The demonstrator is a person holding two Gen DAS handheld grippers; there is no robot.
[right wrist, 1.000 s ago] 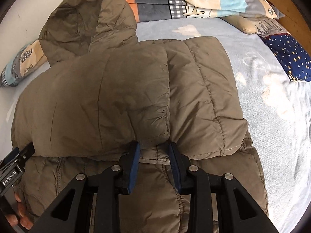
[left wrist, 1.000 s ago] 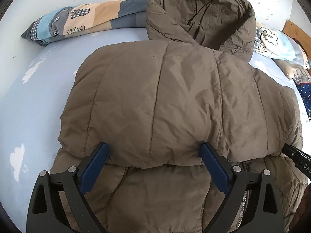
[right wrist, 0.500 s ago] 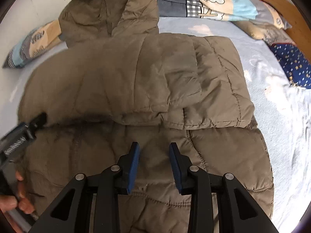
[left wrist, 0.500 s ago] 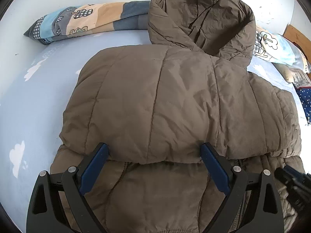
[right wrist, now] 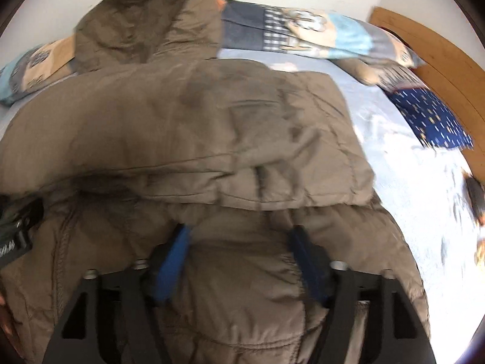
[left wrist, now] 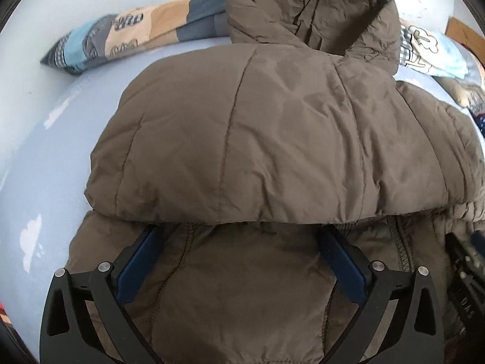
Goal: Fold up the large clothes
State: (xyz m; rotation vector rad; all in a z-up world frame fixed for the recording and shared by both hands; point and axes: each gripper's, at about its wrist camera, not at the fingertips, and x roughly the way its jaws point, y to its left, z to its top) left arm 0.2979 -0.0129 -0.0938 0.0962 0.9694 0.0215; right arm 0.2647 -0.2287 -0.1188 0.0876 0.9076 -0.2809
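A brown hooded puffer jacket (left wrist: 257, 139) lies on the light blue bed, its sleeves folded across the body and its hood (left wrist: 312, 9) toward the wall. My left gripper (left wrist: 239, 242) is open, its blue pads at the edge of the folded sleeve, holding nothing. The jacket also fills the right wrist view (right wrist: 212, 127). My right gripper (right wrist: 242, 242) is open and empty over the jacket's lower body, just below the folded sleeve edge. That view is blurred by motion. The left tool (right wrist: 15, 233) shows at its left edge.
A patchwork pillow (left wrist: 130, 39) lies along the wall behind the hood. A dark blue starred cushion (right wrist: 430, 118) and a wooden headboard (right wrist: 430, 54) are at the right. Blue bedsheet (left wrist: 39, 151) surrounds the jacket.
My right gripper let go of the sleeve, drew back and has opened wide. The folded sleeve lies flat on the jacket. My left gripper stays open, having shifted slightly back.
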